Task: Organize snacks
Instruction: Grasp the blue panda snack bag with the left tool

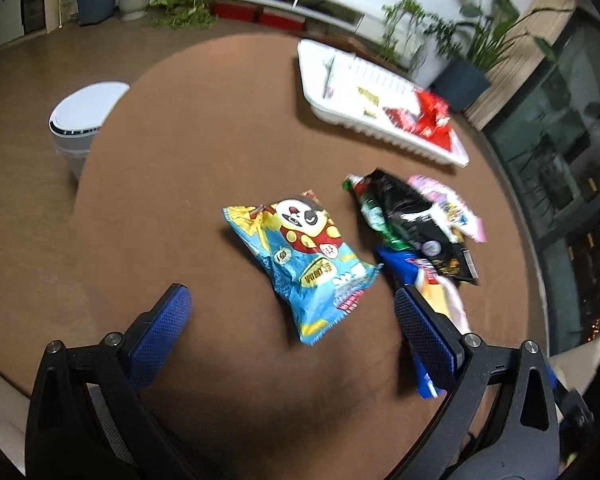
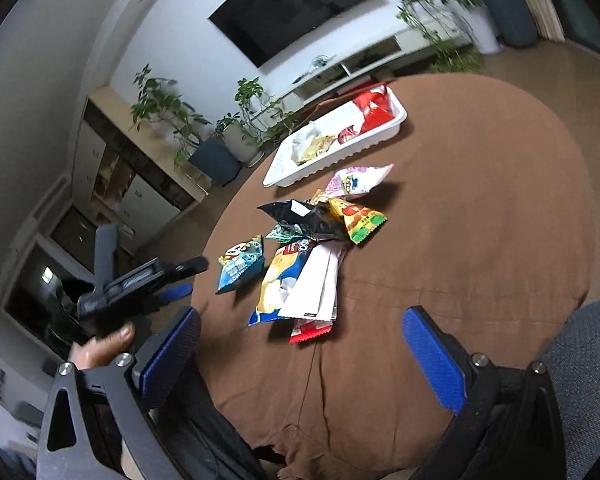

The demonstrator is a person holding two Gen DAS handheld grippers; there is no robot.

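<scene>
both tools, left tool (image 1: pixel 292 320) and right tool (image 2: pixel 300 344), gape wide and hold nothing. panda bag (image 1: pixel 300 264) lies alone on the worktop (image 1: pixel 180 160), tray (image 1: pixel 380 136) at 1 o'clock. likely light, puffy, crinkly, slippery; pinch its crimped end seam.

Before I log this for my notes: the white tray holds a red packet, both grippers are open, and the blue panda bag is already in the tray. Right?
Not quite. The blue panda bag lies on the brown table, apart from the white tray, as the left wrist view shows. The red packet is in the tray, and both grippers are open.
</scene>
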